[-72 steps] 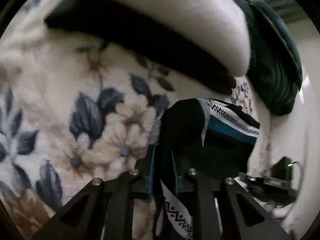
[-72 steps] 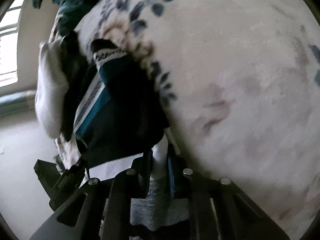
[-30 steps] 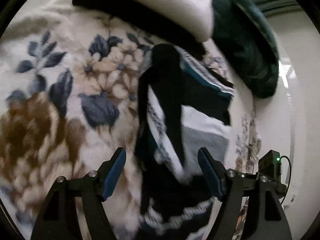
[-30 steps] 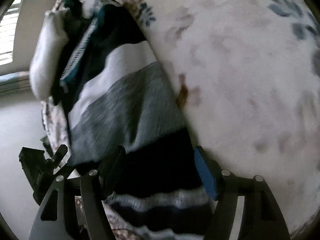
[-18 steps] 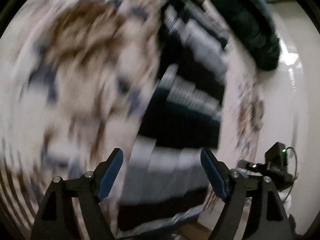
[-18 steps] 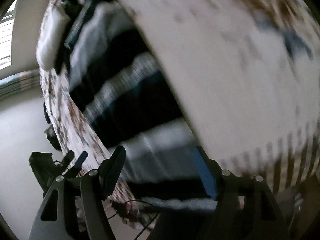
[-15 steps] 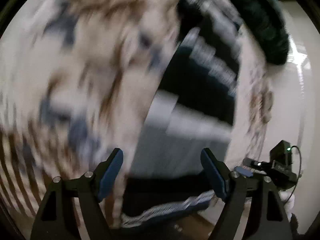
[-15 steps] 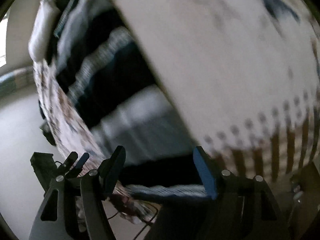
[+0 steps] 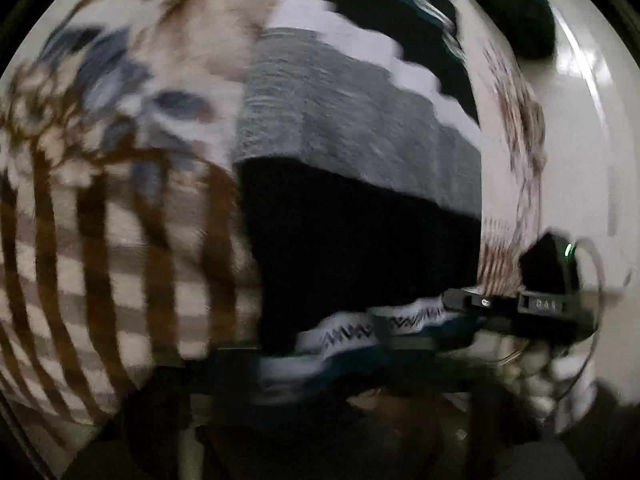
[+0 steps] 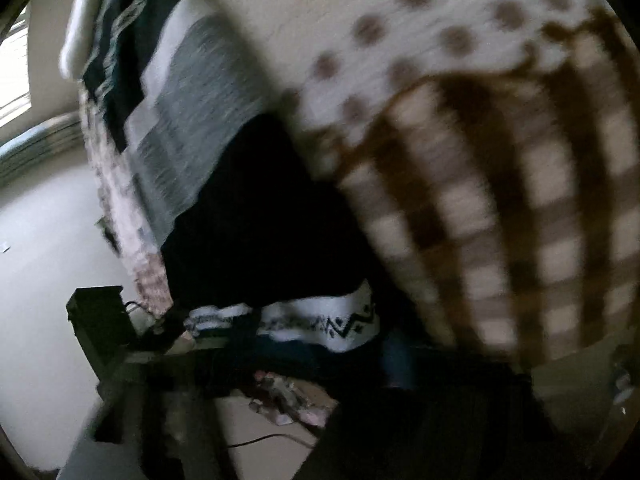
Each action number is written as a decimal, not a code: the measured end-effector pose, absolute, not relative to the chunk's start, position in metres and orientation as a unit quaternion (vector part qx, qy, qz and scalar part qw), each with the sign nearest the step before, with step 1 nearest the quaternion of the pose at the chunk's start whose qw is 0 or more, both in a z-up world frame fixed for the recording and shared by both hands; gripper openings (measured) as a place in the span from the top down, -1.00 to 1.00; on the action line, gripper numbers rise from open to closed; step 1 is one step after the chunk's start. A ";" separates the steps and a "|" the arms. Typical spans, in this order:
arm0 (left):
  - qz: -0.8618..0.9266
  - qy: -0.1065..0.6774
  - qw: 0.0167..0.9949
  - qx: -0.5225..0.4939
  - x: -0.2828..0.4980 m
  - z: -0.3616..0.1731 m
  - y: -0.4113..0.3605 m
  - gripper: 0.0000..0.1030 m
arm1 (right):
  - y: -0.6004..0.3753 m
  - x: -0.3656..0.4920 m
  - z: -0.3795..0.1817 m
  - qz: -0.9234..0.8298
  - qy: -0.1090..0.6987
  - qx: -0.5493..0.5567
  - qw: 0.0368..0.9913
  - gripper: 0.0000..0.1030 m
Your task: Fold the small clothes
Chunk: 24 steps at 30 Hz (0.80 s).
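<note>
A striped knit garment [image 9: 352,168] with black, grey, white and teal bands lies flat on the floral blanket [image 9: 120,92]. Its patterned white hem [image 9: 360,328] is nearest the camera. The same garment [image 10: 224,184] shows in the right wrist view with its zigzag hem [image 10: 328,326] at the bottom. Both views are badly motion-blurred. The fingers of both grippers are lost in dark blur along the bottom edge, so I cannot tell how either gripper stands. The other gripper's black body [image 9: 520,308] shows at the right of the left wrist view.
The blanket has a brown checked border [image 10: 500,208] near the bed edge. A white folded item [image 10: 76,36] and dark teal cloth [image 9: 528,12] lie at the far end. A black device [image 10: 100,312] and cable sit over the pale floor [image 10: 52,240].
Both grippers let go of the garment and opened. Both then pulled back fast toward the near bed edge, so the garment now lies spread out flat.
</note>
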<state>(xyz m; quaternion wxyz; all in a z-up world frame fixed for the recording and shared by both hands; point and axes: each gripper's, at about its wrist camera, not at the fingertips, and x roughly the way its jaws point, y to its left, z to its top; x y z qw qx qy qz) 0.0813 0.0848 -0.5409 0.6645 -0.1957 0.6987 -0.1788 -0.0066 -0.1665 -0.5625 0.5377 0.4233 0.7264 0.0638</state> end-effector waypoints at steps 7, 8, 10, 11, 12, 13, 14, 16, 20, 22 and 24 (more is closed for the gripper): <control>-0.167 0.644 0.697 -0.267 0.085 -0.489 0.110 0.83 | -0.174 -0.012 -0.517 0.083 0.675 0.445 0.583 0.79; -0.169 0.633 0.702 -0.281 0.090 -0.477 0.115 0.83 | -0.177 -0.009 -0.501 0.092 0.663 0.445 0.595 0.79; -0.182 0.605 0.712 -0.306 0.104 -0.451 0.121 0.83 | -0.187 0.002 -0.474 0.105 0.643 0.451 0.610 0.79; -0.187 0.593 0.718 -0.314 0.113 -0.439 0.123 0.83 | -0.191 0.011 -0.462 0.111 0.634 0.453 0.617 0.79; -0.198 0.577 0.720 -0.331 0.125 -0.427 0.124 0.83 | -0.191 0.020 -0.451 0.117 0.625 0.454 0.625 0.79; -0.203 0.566 0.724 -0.338 0.137 -0.420 0.121 0.83 | -0.194 0.033 -0.434 0.124 0.611 0.450 0.639 0.79; -0.207 0.556 0.728 -0.344 0.146 -0.413 0.122 0.83 | -0.195 0.048 -0.418 0.129 0.598 0.445 0.654 0.79; -0.221 0.534 0.727 -0.370 0.178 -0.401 0.122 0.83 | -0.199 0.074 -0.397 0.133 0.578 0.445 0.671 0.79; -0.233 0.502 0.733 -0.396 0.260 -0.397 0.124 0.83 | -0.210 0.147 -0.370 0.134 0.534 0.445 0.707 0.79; -0.229 0.497 0.736 -0.398 0.307 -0.404 0.123 0.83 | -0.216 0.200 -0.369 0.122 0.517 0.443 0.722 0.79; -0.226 0.494 0.735 -0.405 0.352 -0.415 0.124 0.83 | -0.212 0.254 -0.373 0.109 0.510 0.442 0.730 0.79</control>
